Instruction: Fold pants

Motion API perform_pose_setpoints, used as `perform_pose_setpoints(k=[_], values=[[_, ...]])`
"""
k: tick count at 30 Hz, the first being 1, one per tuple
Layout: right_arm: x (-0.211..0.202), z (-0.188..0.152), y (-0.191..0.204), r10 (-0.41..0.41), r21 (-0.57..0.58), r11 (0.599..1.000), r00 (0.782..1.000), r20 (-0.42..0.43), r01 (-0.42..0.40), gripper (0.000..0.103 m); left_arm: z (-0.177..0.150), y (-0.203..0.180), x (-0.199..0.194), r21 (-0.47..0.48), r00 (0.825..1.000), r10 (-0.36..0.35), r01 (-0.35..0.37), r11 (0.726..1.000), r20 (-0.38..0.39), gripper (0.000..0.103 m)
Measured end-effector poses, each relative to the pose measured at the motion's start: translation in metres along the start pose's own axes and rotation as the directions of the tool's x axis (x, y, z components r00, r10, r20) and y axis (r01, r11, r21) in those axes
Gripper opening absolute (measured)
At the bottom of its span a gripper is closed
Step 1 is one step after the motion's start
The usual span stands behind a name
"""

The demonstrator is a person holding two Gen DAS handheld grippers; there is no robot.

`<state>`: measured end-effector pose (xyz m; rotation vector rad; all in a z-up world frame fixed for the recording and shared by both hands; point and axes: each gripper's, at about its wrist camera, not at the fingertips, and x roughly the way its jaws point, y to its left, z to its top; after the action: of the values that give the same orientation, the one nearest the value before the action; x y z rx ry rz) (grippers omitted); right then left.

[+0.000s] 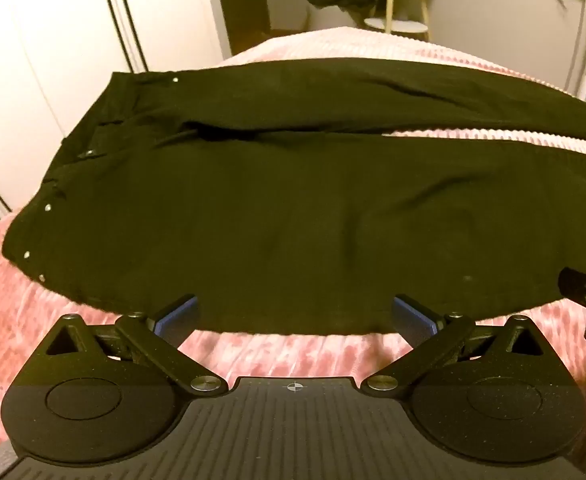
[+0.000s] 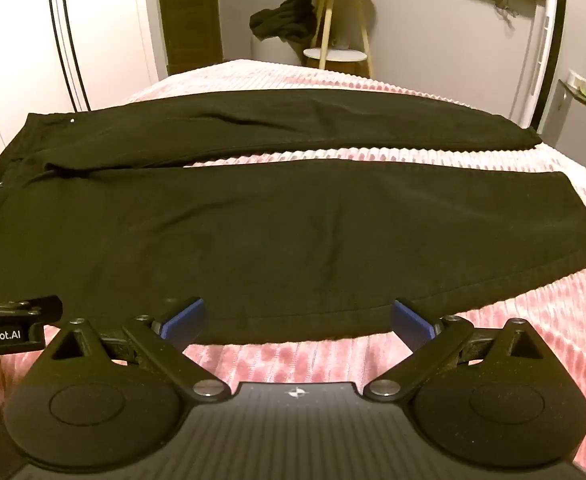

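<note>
Lettering "enRobot.AI" marks the left tool (image 2: 13, 320); both tools gape empty beside black pants (image 2: 253, 232).

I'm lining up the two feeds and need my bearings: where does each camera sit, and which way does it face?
Left wrist: on the left gripper, aimed down over the waist end of the pants; its own open fingers show, with the right gripper at the right edge.
Right wrist: on the right gripper, aimed down over the legs; open fingers show, with the left gripper at the left edge.
Shared: pants, pink bedspread, stool.
</note>
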<state>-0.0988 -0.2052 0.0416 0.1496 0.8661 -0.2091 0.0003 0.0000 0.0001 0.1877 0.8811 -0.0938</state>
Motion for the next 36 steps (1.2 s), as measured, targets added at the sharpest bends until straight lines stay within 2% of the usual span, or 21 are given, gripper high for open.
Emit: perform_pose_setpoints(k=[5, 6, 36], values=[[-0.0002, 0.0, -0.0004, 0.0, 0.004, 1.0, 1.0, 0.001, 0.0, 0.099, 0.0018, -0.0003, 0.0016, -0.021, 1.0, -0.007, 0.007, 1.0, -0.016, 0.103], [-0.0001, 0.0001, -0.0006, 0.001, 0.006, 1.0, 1.0, 0.001, -0.001, 0.099, 0.001, 0.0004, 0.0017, 0.002, 1.0, -0.008, 0.008, 1.0, -0.002, 0.103], [-0.0013, -0.0002, -0.0019, -0.003, 0.011, 1.0, 1.0, 0.008, 0.003, 0.099, -0.0025, -0.002, -0.0002, 0.004, 1.0, -0.014, 0.014, 1.0, 0.0, 0.103]])
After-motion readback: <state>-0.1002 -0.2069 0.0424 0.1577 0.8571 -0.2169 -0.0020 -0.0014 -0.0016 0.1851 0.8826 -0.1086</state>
